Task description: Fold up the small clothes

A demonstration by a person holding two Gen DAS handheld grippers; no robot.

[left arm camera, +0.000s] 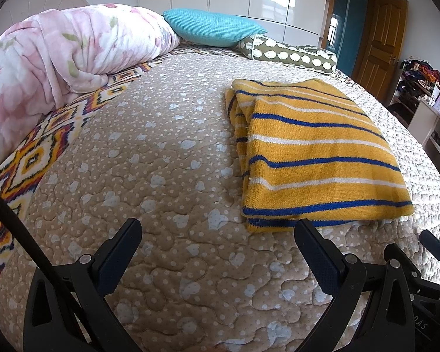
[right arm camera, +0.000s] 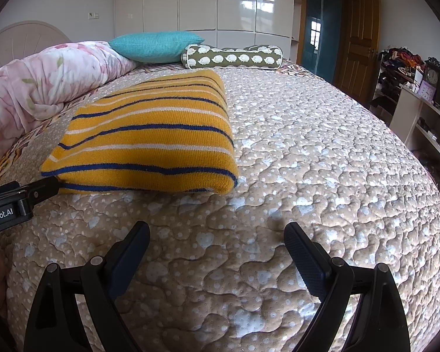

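Mustard-yellow knitted garment with blue and white stripes (left arm camera: pixel 316 152) lies on the bed's beige quilted coverlet with pale heart shapes (left arm camera: pixel 161 176), already folded into a compact, thick rectangle of several layers. Its folded edge faces the near side and its looser, stacked edges show on the side towards the pink floral duvet (left arm camera: pixel 50 58) bunched along the head of the bed. That flat, squared shape suggests the folding of this piece is finished or very nearly so.

Left gripper (left arm camera: pixel 217 261) hovers just above the coverlet with its jaws spread wide and nothing between them; its right finger sits just beside the garment's near corner. In the right wrist view that same gripper's tip reaches to the corner of the fold, touching or almost touching it, I cannot tell which. Such a position would suit a last nudge to square the edge, or a release after laying the fold down.

Right gripper (right arm camera: pixel 217 252) also stands spread apart and empty, over bare coverlet, near the garment but clear of it. Holding it aside keeps the fold undisturbed.

A turquoise textured cushion (right arm camera: pixel 155 45) and an olive bolster printed with white sheep (right arm camera: pixel 234 57) rest well apart at the far end.
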